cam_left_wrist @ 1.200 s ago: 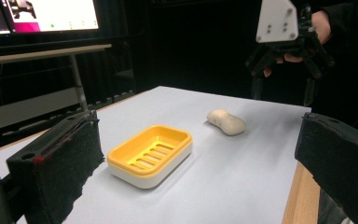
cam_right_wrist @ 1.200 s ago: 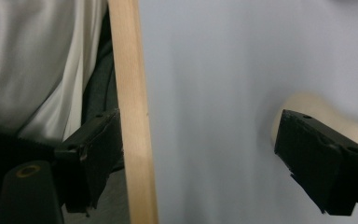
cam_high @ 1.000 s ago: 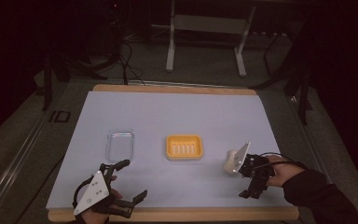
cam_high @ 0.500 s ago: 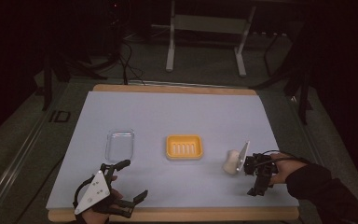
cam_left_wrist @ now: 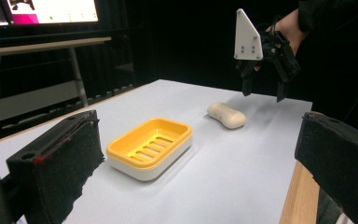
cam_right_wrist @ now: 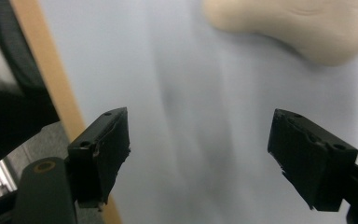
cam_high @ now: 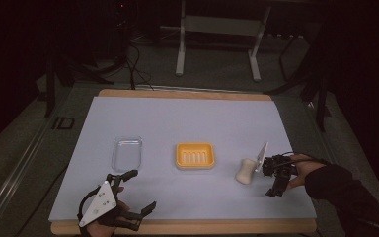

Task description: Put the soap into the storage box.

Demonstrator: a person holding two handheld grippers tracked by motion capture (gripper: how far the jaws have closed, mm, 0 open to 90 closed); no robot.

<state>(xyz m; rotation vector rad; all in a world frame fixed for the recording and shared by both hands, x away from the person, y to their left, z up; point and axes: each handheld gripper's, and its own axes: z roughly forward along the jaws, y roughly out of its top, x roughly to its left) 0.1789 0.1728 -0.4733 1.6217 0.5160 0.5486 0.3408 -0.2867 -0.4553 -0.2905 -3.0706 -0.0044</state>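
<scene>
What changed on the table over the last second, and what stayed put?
The right gripper let go of the cream soap bar, which now lies on the mat, and drew back toward the person, jaws open. The left gripper, yellow soap dish and clear lid stayed put.

A pale-topped table carries a clear tray, a yellow soap dish and a cream soap bar.

On the counter we count three things: one clear plastic lid, one orange soap dish, and one cream bar of soap. We also count two grippers, a left gripper and a right gripper.
</scene>
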